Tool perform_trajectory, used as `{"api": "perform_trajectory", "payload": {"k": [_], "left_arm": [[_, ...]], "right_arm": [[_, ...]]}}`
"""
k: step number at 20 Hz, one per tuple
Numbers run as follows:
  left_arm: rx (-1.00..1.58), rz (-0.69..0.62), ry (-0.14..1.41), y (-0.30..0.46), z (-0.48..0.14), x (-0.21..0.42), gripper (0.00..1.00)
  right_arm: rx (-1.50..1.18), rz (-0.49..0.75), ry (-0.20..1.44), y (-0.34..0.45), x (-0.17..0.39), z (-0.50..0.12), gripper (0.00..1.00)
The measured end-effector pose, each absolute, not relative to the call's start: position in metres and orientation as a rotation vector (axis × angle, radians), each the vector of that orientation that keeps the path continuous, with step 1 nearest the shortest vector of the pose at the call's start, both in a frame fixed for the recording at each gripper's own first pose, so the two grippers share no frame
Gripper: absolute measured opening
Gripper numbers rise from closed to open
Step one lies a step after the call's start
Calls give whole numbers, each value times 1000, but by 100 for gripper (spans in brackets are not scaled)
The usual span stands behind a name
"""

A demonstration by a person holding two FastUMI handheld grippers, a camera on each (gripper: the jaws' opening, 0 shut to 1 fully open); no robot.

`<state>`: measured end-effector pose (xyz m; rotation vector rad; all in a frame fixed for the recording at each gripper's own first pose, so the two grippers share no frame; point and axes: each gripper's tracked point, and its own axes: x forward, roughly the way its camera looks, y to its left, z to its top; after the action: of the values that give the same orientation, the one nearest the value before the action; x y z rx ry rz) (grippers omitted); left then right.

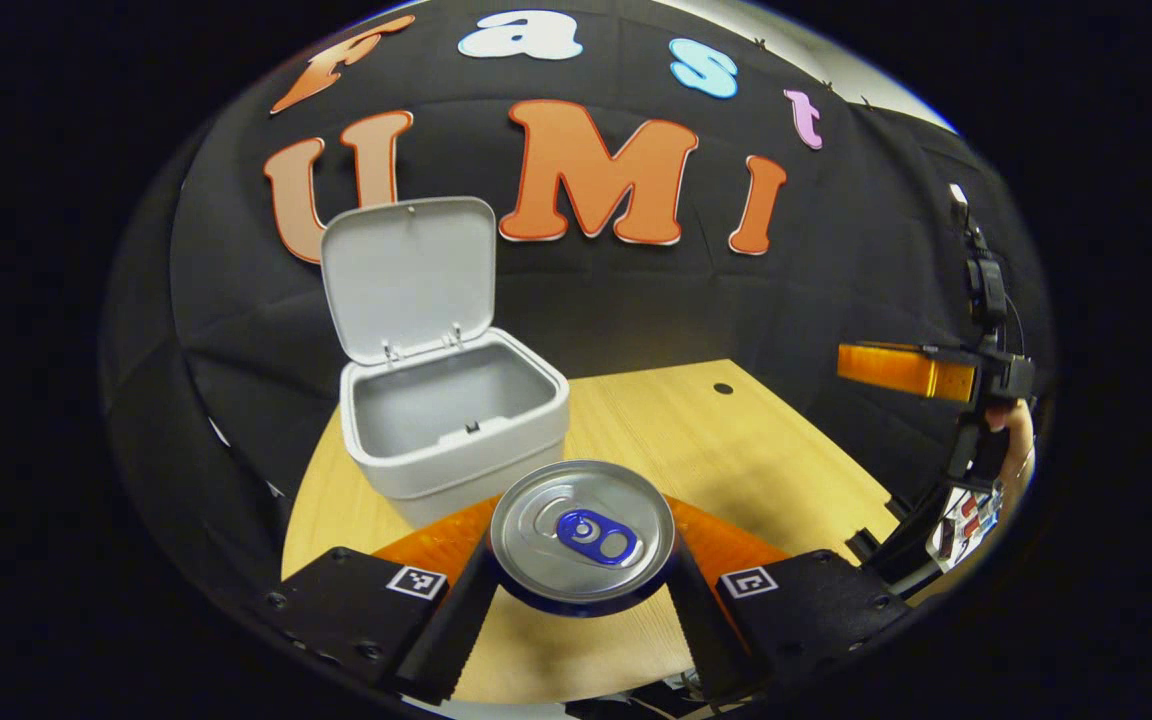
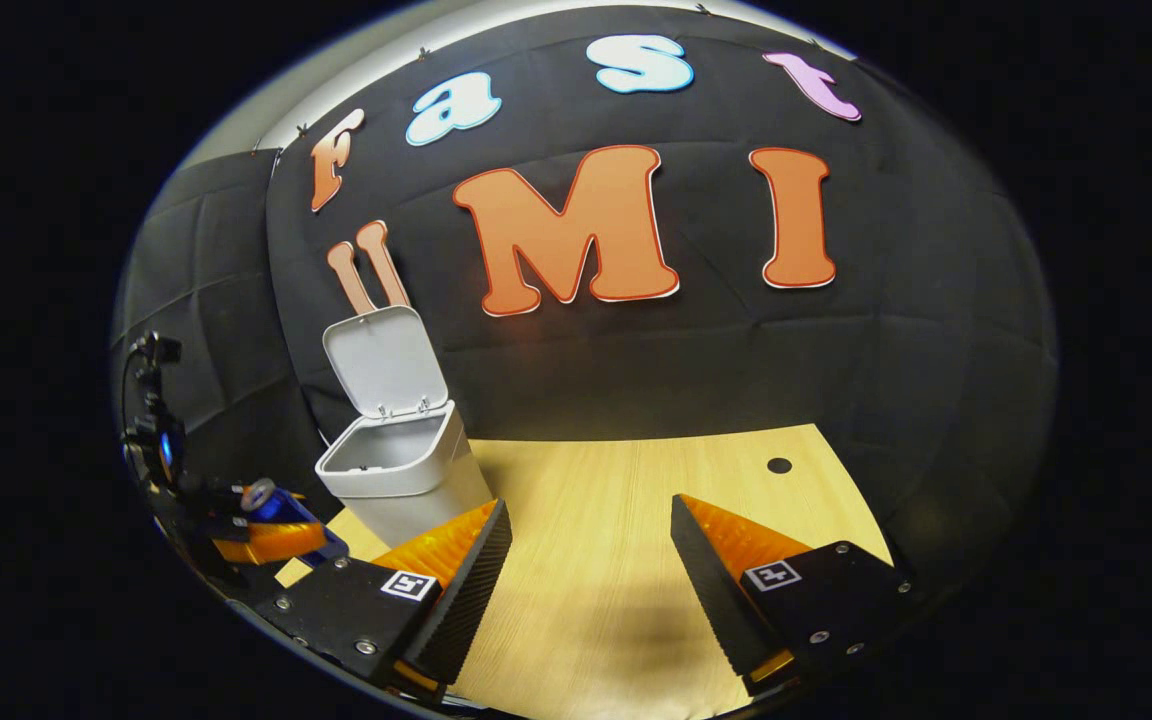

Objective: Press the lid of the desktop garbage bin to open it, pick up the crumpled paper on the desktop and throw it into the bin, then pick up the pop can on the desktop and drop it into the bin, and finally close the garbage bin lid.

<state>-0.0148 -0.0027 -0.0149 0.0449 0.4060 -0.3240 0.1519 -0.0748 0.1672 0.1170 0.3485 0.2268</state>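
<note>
My left gripper [image 1: 581,590] is shut on the pop can [image 1: 582,535], a silver-topped can with a blue tab, held upright above the table just in front of the bin. The grey desktop bin [image 1: 456,425] stands with its lid [image 1: 408,275] raised upright; what lies inside is hidden. In the right gripper view the same bin [image 2: 401,475] sits at the left with its lid [image 2: 383,360] up, and the left gripper with the can [image 2: 266,505] shows at the far left. My right gripper [image 2: 586,585] is open over bare table, nothing between its fingers.
The wooden table [image 2: 626,500] has a small dark hole [image 2: 779,465] near its far right corner. The black cloth wall stands close behind the bin. In the left gripper view, the right gripper [image 1: 911,372] and a hand [image 1: 1011,440] holding it are at the far right.
</note>
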Motion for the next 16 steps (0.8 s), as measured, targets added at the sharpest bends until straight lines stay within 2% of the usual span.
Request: {"api": "perform_trajectory", "payload": {"k": [7,12,16], "left_arm": [[61,-227,281,35,47,51,84],[84,-153,270,56,43,125,84],[60,-148,333,58,13,176,84]], "right_arm": [[142,225,324,-72,160,172,96],[154,195,325,-82,162,168,96],[169,163,340,-94,161,161,96]]}}
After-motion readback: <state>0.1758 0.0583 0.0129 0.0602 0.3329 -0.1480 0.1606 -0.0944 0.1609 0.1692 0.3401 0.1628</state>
